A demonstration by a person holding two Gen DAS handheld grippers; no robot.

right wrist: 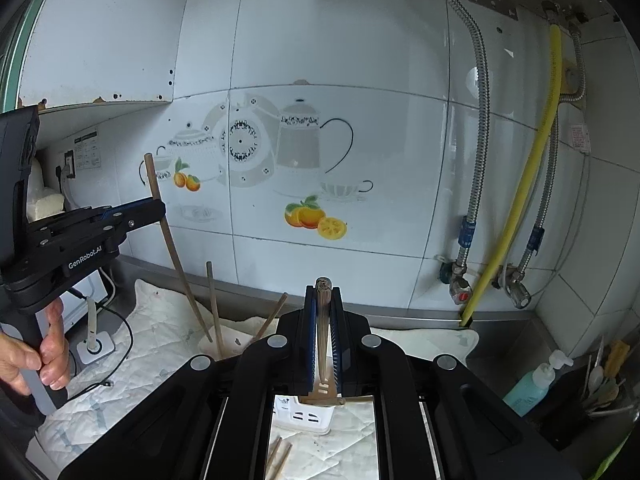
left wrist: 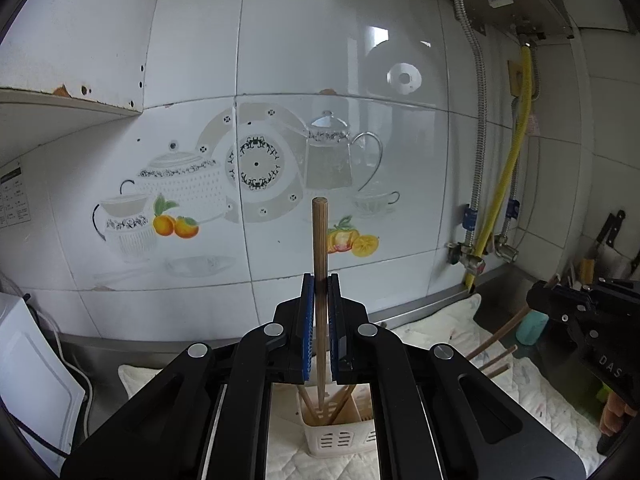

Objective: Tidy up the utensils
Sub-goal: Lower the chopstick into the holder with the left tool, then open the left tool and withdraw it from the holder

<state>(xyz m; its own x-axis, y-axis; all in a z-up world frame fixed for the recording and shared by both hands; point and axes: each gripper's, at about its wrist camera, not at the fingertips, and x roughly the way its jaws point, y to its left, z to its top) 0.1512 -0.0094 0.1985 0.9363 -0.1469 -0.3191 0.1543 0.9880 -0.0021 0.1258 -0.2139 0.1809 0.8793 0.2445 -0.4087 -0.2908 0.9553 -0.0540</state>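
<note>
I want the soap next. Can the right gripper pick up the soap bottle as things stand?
Probably not yet: the right gripper is shut on a chopstick, so its jaws are occupied. The soap bottle itself stands unobstructed.

My own black linkage hides most of the pale slotted plastic utensil holder [left wrist: 340, 438], so beneath it I cannot see where the upright brown wooden chopstick [left wrist: 320, 240] ends, and the loose chopsticks [right wrist: 280, 458] below it run off-frame.

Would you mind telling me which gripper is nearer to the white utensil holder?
Left. The left gripper holds its chopstick tip-down inside the utensil holder; the right gripper holds another chopstick off to the side.
</note>
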